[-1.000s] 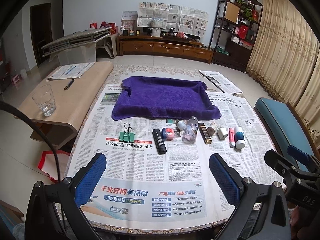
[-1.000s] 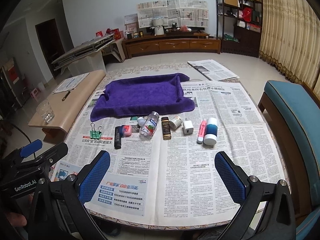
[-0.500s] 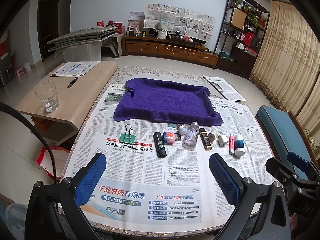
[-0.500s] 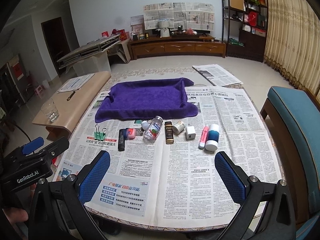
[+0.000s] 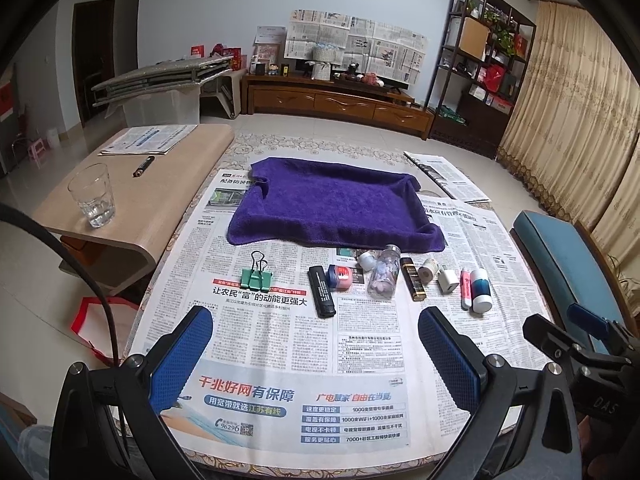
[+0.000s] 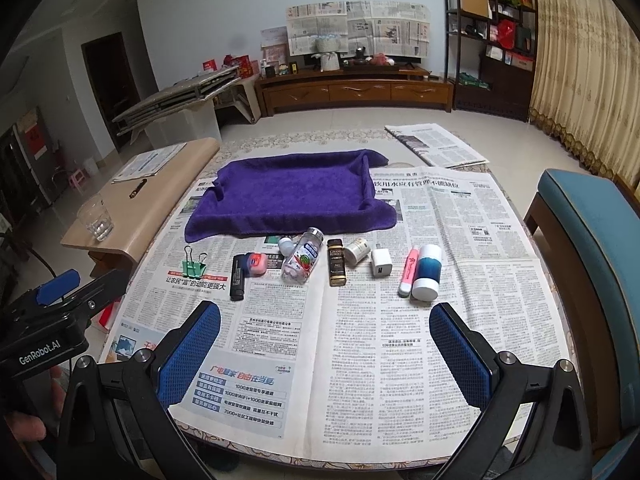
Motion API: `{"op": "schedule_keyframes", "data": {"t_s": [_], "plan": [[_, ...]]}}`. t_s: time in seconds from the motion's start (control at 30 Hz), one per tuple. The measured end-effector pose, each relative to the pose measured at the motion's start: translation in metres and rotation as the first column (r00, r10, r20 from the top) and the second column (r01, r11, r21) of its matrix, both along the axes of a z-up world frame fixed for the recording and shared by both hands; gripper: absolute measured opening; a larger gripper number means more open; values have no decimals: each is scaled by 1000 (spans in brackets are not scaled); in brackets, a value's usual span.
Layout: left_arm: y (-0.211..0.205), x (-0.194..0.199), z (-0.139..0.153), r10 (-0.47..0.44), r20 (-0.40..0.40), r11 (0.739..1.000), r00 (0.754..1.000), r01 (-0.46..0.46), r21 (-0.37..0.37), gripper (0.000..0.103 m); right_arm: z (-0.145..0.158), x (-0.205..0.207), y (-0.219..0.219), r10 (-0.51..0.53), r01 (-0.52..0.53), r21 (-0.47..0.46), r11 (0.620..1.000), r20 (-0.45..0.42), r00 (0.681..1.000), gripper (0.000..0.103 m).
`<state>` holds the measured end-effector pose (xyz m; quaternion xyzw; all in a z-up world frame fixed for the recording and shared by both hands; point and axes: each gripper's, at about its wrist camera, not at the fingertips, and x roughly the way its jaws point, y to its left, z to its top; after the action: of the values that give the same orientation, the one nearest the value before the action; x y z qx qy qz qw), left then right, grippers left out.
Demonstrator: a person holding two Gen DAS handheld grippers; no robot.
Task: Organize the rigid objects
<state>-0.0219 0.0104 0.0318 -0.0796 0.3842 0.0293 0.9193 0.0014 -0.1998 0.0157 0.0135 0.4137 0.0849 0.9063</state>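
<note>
over the last second both views have drawn back slightly, the left claw (image 5: 315,334) and right claw (image 6: 325,330) stay spread and empty, and the row of small items (image 6: 338,266) lies untouched on the worktop (image 6: 400,360) before the purple towel (image 6: 292,196), so sorting has not begun.

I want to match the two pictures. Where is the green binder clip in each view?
Left wrist view: the binder clip lies left of centre, at the left end of the row of small things, left of the black bar.
Right wrist view: the binder clip lies further left, again at the row's left end.
Shared landmark: the purple towel behind the row.
</note>
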Motion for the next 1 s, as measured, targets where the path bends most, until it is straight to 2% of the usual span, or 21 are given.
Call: {"op": "schedule_keyframes", "data": {"t_s": [0.13, 0.23, 0.5, 0.7, 0.77, 0.83, 1.0], "plan": [[3, 5, -9, 3, -6, 998, 1000, -3, 60, 103, -3, 2, -1, 0, 0, -1, 1000, -1, 1000, 103], [11, 19, -27, 14, -24, 996, 1000, -12, 86, 103, -7, 9, -3, 4, -4, -2, 1000, -5, 1000, 103], [54, 73, -92, 20, -109, 999, 994, -16, 35, 102, -42, 60, -24, -7, 7, -23, 1000, -35, 999, 103], [65, 119, -137, -1, -190, 998, 982, 13, 62, 90, -68, 97, -45, -58, 55, -72, 996, -46, 997, 103], [67, 129, -151, -5, -214, 997, 977, 23, 79, 84, -77, 106, -53, -74, 70, -72, 995, -52, 996, 103], [68, 135, -161, -9, -225, 996, 974, 30, 88, 72, -89, 113, -61, -90, 86, -64, 994, -66, 994, 103], [69, 143, -170, -35, -206, 995, 978, 53, 82, 68, -121, 125, -75, -116, 109, -62, 992, -123, 986, 99]]}}
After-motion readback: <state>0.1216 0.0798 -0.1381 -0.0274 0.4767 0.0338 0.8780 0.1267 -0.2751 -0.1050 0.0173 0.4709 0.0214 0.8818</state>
